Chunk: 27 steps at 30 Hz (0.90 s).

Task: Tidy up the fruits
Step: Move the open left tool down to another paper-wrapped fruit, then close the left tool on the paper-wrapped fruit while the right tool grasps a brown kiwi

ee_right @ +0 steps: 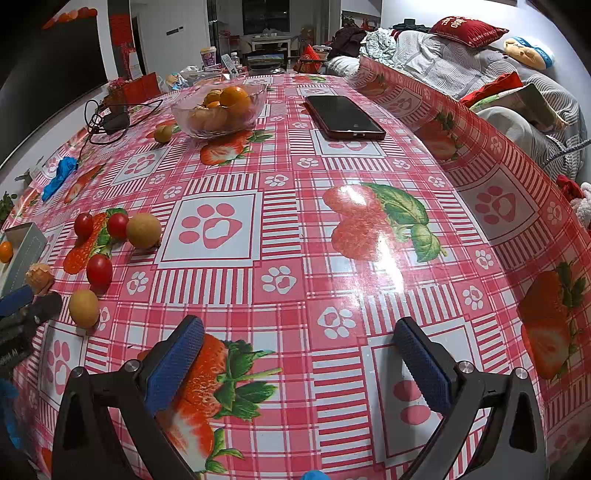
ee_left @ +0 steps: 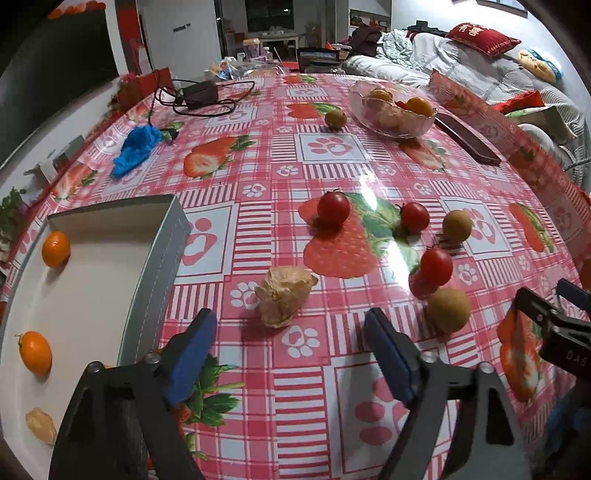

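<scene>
Sofa w/ red cushion, dark window behind.

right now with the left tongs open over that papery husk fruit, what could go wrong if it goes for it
The husk fruit looks papery and light, so the left tongs may crush it or nudge it away. The brown round fruit and a cherry tomato sit close to the right finger and could roll if bumped. The box wall stands close on the left.

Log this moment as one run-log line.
left gripper: open, empty, husked fruit just ahead | right gripper: open, empty | tray: two oranges, one husked fruit | loose fruit on table
</scene>
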Motion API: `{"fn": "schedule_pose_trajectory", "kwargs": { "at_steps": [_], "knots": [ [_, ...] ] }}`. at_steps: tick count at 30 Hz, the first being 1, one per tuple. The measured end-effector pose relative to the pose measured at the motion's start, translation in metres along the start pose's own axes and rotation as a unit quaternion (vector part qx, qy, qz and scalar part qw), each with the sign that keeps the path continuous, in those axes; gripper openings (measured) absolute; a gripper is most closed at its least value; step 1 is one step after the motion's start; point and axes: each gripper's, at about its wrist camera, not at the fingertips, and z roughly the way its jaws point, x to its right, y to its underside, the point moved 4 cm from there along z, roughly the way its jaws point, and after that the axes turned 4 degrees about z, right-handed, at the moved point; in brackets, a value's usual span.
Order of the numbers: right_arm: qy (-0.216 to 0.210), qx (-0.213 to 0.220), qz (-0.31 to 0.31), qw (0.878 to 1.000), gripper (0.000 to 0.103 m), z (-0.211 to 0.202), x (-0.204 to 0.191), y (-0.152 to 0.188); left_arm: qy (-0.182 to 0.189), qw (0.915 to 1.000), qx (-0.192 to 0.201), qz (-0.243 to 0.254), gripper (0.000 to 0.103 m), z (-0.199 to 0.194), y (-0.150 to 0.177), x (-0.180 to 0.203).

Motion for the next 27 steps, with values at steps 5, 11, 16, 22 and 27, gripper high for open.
{"fn": "schedule_pose_trajectory", "kwargs": {
  "at_steps": [5, 11, 16, 22, 27],
  "knots": [
    [0.0, 0.0, 0.0, 1.0, 0.103, 0.0, 0.0, 0.0, 0.0, 1.0, 0.006, 0.003, 0.089, -0.001, 0.002, -0.01],
    [0.0, 0.0, 0.0, 1.0, 0.103, 0.0, 0.0, 0.0, 0.04, 0.9988, 0.028, -0.009, 0.089, -0.013, 0.005, -0.019],
    [0.0, 0.0, 0.0, 1.0, 0.103, 0.0, 0.0, 0.0, 0.038, 0.999, 0.024, -0.003, 0.089, -0.013, 0.004, -0.017],
    [0.0, 0.0, 0.0, 1.0, 0.103, 0.0, 0.0, 0.0, 0.022, 0.9997, 0.005, 0.006, 0.087, 0.0, -0.005, -0.001],
    [0.0, 0.0, 0.0, 1.0, 0.103, 0.0, 0.0, 0.0, 0.012, 0.9999, -0.003, 0.001, 0.073, 0.007, -0.012, 0.005]
  ]
}}
